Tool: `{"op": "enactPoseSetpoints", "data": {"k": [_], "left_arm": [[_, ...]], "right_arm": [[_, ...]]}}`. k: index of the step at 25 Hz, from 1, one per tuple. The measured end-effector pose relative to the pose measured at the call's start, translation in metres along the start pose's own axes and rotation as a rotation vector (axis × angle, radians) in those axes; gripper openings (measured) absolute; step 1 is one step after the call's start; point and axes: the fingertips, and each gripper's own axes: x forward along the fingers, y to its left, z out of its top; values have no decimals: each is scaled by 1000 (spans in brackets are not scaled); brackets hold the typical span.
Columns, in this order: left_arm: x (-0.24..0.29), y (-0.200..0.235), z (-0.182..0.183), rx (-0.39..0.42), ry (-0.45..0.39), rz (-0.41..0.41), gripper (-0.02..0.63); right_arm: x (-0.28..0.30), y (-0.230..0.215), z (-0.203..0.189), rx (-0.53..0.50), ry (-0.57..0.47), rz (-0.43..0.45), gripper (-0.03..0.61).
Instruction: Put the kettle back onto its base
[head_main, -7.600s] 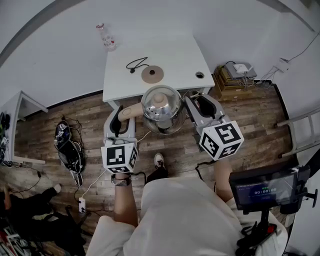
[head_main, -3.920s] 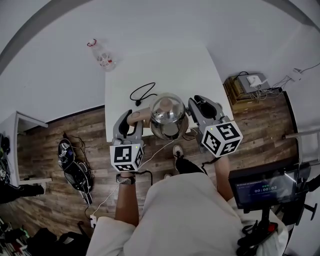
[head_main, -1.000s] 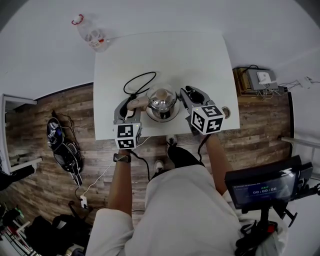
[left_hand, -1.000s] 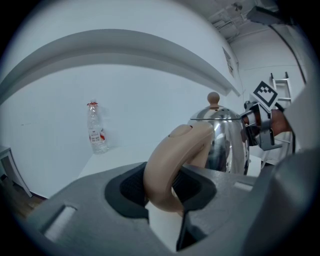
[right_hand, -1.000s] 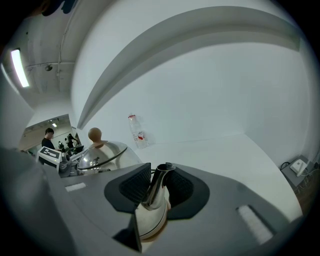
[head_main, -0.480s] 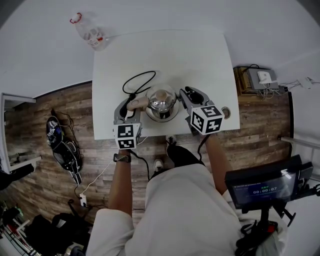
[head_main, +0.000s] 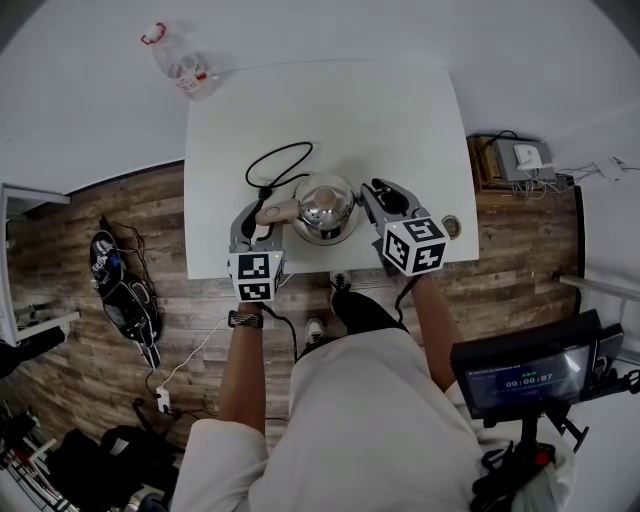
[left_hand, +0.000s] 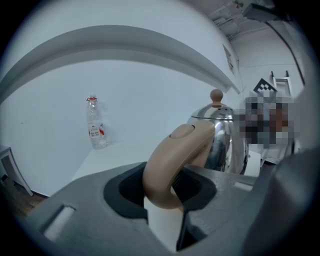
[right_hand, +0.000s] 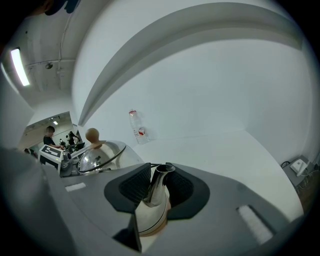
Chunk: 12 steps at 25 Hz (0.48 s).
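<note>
Two tongs, both clamped on the one kettle (head_main: 322, 205): left gripper (left_hand: 162, 194) on its beige handle (left_hand: 175, 160), right gripper (right_hand: 152, 194) on its steel spout (right_hand: 157, 181). Kettle is at frame centre, low over the white table (head_main: 400, 120); can't tell if it's seated. One bottle (head_main: 180, 62) upper left, one black cord (head_main: 275, 165) looped just above-left of the kettle.

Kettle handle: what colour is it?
Pale beige. The handle shows best in the left gripper view.
</note>
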Motion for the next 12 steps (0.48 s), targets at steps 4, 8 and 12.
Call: {"op": "enactPoseSetpoints", "data": {"k": [4,8,12], "left_arm": [[2,-1,0,1,-2,11,137],[6,-1,-3,-5,8,31,137],[8,-1,-10,-10,32,40,156]], "right_arm": [[0,-1,-1,-9,3,-6,98],[0,-4,-5,-9,11,-19,104],[0,-8,-13,0,34,-34,125]]}}
